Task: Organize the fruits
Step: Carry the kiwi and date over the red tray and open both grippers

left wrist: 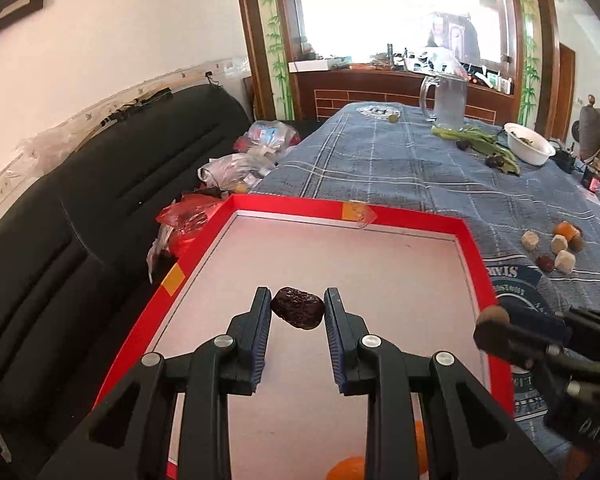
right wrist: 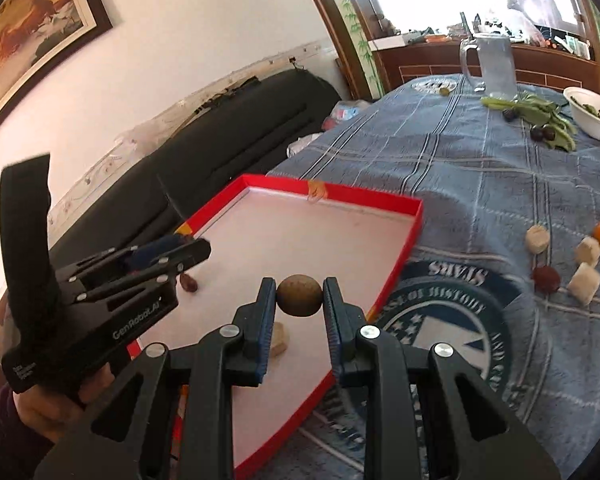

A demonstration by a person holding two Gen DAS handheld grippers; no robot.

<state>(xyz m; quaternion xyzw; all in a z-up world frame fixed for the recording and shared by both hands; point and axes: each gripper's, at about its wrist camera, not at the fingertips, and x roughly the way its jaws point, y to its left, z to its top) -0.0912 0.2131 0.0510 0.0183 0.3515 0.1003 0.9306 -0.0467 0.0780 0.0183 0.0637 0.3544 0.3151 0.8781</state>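
Note:
A red-rimmed box lid [left wrist: 466,248] with a white floor lies on the blue plaid tablecloth; it also shows in the right wrist view [right wrist: 414,216]. My left gripper [left wrist: 298,312] is over the lid, its jaws around a dark wrinkled date [left wrist: 299,313]; a small gap shows on each side. In the right wrist view the date [right wrist: 189,282] sits on the lid floor just below the left gripper [right wrist: 188,252]. My right gripper [right wrist: 299,295] is shut on a round brown fruit [right wrist: 299,295] above the lid's right part. A pale cube [right wrist: 279,338] and orange fruit [left wrist: 350,468] lie in the lid.
Loose fruits and pale cubes [right wrist: 584,276] lie on the cloth right of the lid. A glass jug [left wrist: 448,96], green stalks [left wrist: 480,142], dark cherries [left wrist: 495,160] and a white bowl [left wrist: 528,144] stand at the far end. A black sofa [left wrist: 80,220] with plastic bags [left wrist: 236,168] is left.

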